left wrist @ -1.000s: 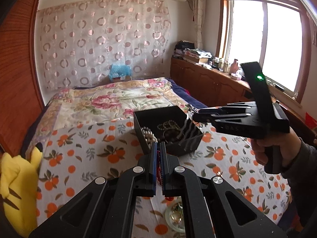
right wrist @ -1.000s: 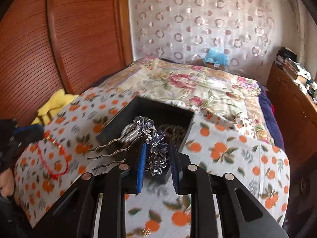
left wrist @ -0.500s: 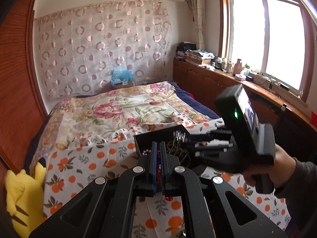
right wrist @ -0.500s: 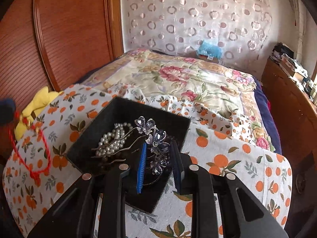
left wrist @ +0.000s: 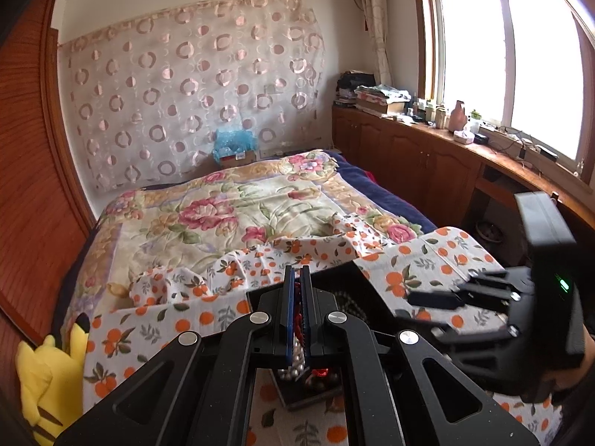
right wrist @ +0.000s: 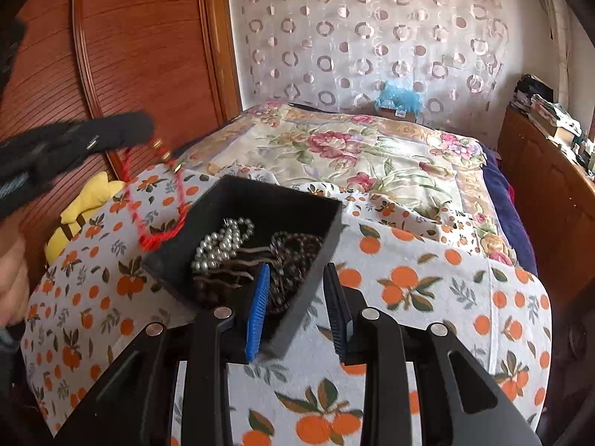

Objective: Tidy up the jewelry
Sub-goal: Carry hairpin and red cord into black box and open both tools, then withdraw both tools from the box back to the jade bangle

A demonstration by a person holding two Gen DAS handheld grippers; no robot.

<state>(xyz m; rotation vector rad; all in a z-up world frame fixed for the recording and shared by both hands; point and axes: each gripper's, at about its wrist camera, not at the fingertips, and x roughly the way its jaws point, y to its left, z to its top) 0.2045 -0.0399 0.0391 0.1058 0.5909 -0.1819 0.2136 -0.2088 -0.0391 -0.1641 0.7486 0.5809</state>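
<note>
A black jewelry box (right wrist: 267,200) sits on the orange-print cloth (right wrist: 427,290). Inside lie a white pearl strand (right wrist: 219,241), dark bead strands (right wrist: 293,256) and a metal hair fork (right wrist: 238,264). My right gripper (right wrist: 297,312) is open and empty, its jaws straddling the box's near corner. My left gripper (left wrist: 296,316) is shut on a red cord bracelet (right wrist: 160,219), which hangs over the box's left edge in the right wrist view; in the left wrist view the red cord (left wrist: 297,319) shows between the blue pads above the box (left wrist: 334,282). The right gripper (left wrist: 438,299) also shows at the right there.
The cloth covers the near end of a bed with a floral quilt (left wrist: 238,208). A yellow plush toy (left wrist: 48,379) lies at the bed's left edge by a wooden wall panel (right wrist: 130,55). A wooden counter (left wrist: 465,148) with clutter runs under the window at the right.
My right gripper has opened and let the jeweled hair fork go into the box. My left gripper has carried the red bracelet rightward, up to the box's left edge.
</note>
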